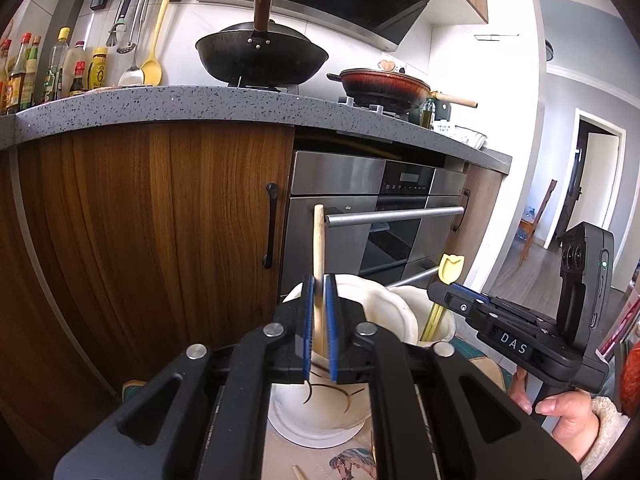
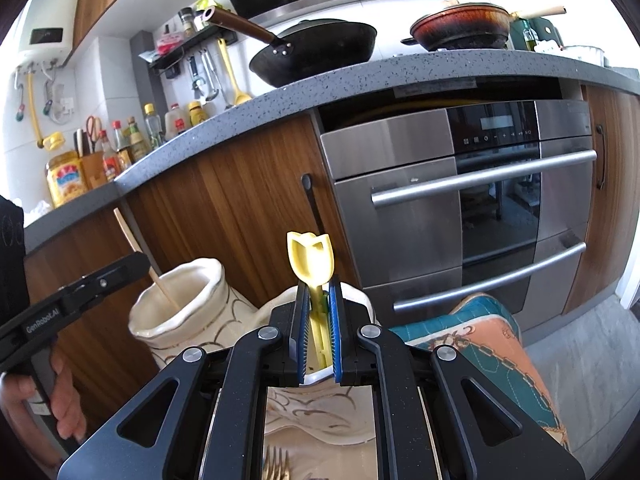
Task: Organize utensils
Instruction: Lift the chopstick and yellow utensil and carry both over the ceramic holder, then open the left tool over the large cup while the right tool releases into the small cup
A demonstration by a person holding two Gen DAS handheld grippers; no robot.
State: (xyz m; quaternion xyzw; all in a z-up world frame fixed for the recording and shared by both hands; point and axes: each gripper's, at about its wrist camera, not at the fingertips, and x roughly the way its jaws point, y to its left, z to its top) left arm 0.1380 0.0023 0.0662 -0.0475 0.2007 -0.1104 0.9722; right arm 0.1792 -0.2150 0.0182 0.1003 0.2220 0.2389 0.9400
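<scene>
My left gripper is shut on a wooden utensil handle that stands upright in a cream ceramic vase. In the right wrist view this vase stands at the left with the wooden handle leaning in it. My right gripper is shut on a yellow utensil with a tulip-shaped end, standing in a second cream vase. The yellow utensil and the right gripper also show in the left wrist view, over the second vase.
A fork lies on the patterned mat below the vases. Behind stand a wooden cabinet door and a steel oven under a grey counter with a black wok and bottles.
</scene>
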